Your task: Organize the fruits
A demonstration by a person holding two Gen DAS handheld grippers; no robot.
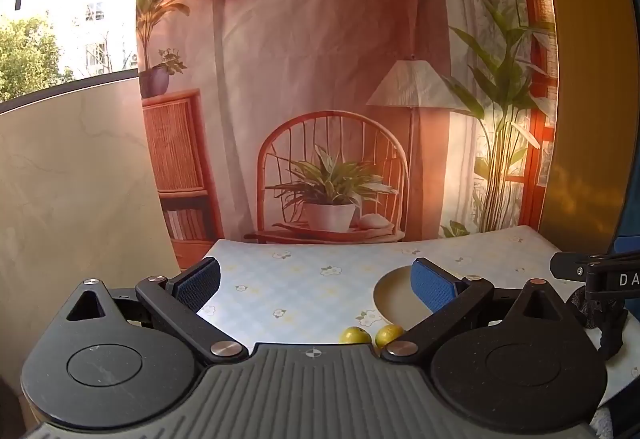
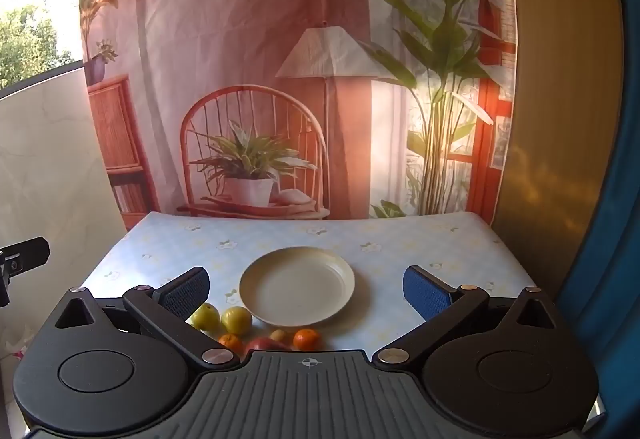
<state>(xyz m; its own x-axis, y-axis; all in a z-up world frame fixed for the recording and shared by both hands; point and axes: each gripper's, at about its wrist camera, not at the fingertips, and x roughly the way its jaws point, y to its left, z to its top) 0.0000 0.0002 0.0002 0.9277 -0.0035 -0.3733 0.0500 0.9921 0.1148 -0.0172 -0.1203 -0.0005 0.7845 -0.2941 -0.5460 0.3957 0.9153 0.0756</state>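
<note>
Reaching with both jaws spread and empty, the right gripper [image 2: 306, 289] may nudge the round fruits [image 2: 237, 320] rolling off the table [image 2: 400, 239] instead of onto the plate [image 2: 298, 285]

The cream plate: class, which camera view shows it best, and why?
The right wrist view: the whole plate lies unobstructed and bare on the tablecloth. The left wrist view shows only part of it, cut off by the left claw's blue pad.

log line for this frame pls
left tool: open, empty | right tool: open, empty | plate: empty | fruits: on table beside plate
</note>
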